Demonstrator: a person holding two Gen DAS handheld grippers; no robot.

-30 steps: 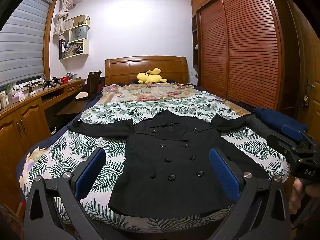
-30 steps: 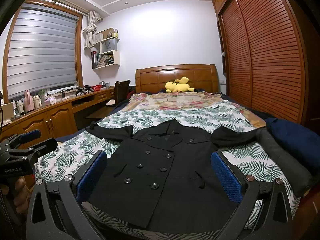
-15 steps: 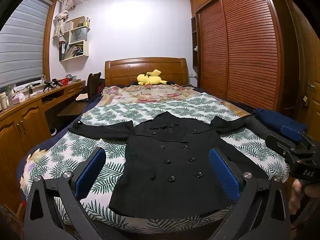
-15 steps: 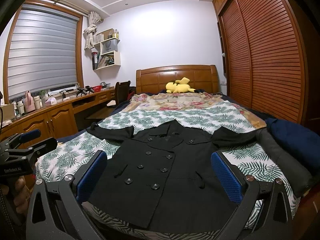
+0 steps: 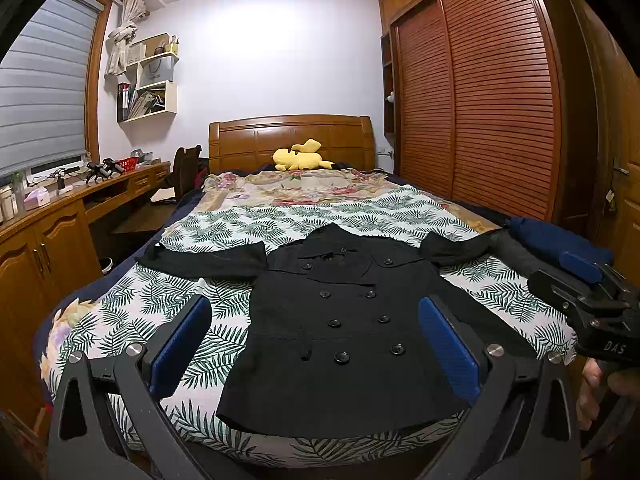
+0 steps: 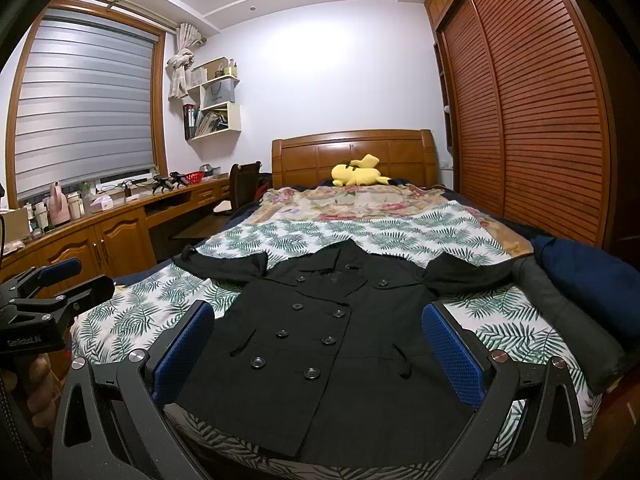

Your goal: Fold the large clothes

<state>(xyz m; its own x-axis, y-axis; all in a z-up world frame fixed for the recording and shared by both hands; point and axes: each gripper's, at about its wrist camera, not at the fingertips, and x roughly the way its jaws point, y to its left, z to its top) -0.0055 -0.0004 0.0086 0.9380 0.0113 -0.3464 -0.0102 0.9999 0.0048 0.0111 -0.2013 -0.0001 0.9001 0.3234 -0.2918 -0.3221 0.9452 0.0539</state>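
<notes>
Left wrist view: the left gripper (image 5: 314,346) is held above the foot of the bed with the palm-leaf-print cover (image 5: 128,312), its blue-padded fingers (image 5: 180,344) spread wide and holding nothing. Between them lies the black double-breasted button coat (image 5: 340,320), flat and face up on that cover, hem toward the camera, collar toward the carved wooden headboard (image 5: 290,138), both sleeves stretched out sideways. A yellow plush toy (image 5: 298,156) rests just in front of the headboard. At the coat's right sleeve end lie a grey folded garment (image 5: 516,250) and a dark blue folded garment (image 5: 560,240). The right gripper (image 5: 588,300) shows at the frame's right edge; from here I cannot tell how its fingers stand.

Right wrist view: the right gripper (image 6: 320,352) hovers over the coat (image 6: 328,344) near the hem, blue pads (image 6: 452,356) wide apart, nothing between them. The left gripper (image 6: 64,284) appears at the far left, beside the coat's left sleeve side, with a gap showing between its two fingers. A long wooden desk (image 6: 120,220) runs along the wall to the left of the coat, and a louvred wooden wardrobe (image 6: 540,120) stands to its right.
</notes>
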